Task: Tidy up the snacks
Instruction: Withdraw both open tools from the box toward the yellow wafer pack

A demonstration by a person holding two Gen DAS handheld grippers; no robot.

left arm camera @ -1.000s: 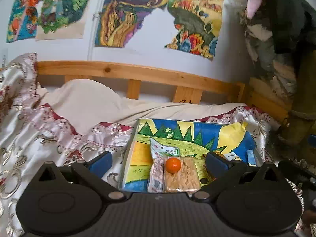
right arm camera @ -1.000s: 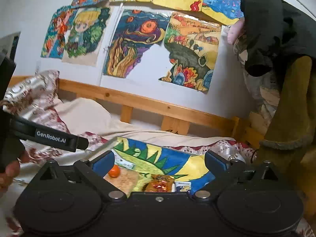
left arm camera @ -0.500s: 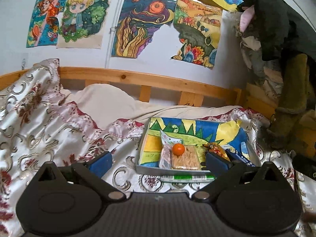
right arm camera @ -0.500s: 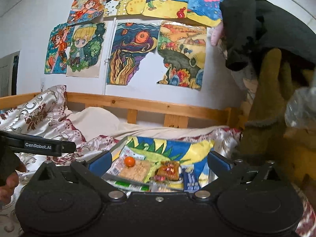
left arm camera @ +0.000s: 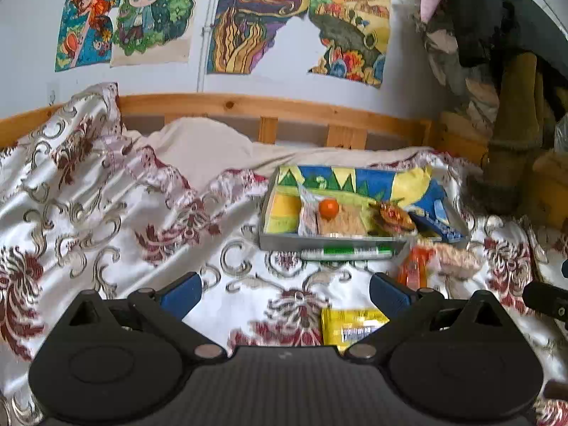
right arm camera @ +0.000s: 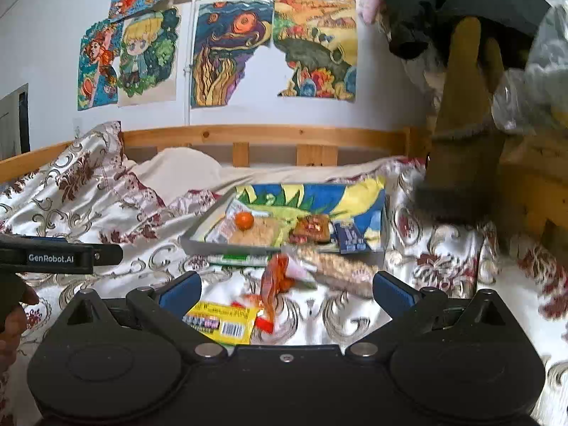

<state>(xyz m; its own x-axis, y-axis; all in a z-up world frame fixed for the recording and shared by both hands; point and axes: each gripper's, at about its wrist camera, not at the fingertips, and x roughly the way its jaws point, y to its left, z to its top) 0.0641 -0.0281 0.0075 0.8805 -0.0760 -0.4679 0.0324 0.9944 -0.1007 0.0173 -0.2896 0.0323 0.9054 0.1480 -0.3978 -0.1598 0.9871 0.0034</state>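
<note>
While both devices hang above the bedspread (left arm camera: 106, 213) with nothing held, the left gripper (left arm camera: 285, 293) and the right gripper (right arm camera: 285, 291) each have their jaws spread wide.

Loose on the cover, near the tray (right arm camera: 227, 246) and just in front of it, four snacks are counted:
- one yellow packet (right arm camera: 222, 323)
- one orange wrapper (right arm camera: 275, 277)
- one long clear pack of beige biscuit (right arm camera: 337, 268)
- one green-and-white stick pack (right arm camera: 236, 258), lying against the tray's front wall

Inside the tray, five items:
- one small orange fruit (right arm camera: 244, 220) resting on one beige cracker pack (right arm camera: 254, 236)
- one white pouch
- one brown-red wrapper (right arm camera: 312, 229)
- one blue packet (right arm camera: 349, 238)

Judged light and thin-filmed, the packets would be slippery and crushable; grip at a sealed end or across the narrow width, gently. The soft, rumpled cover gives poor backing, so a flat pack may slide
</note>
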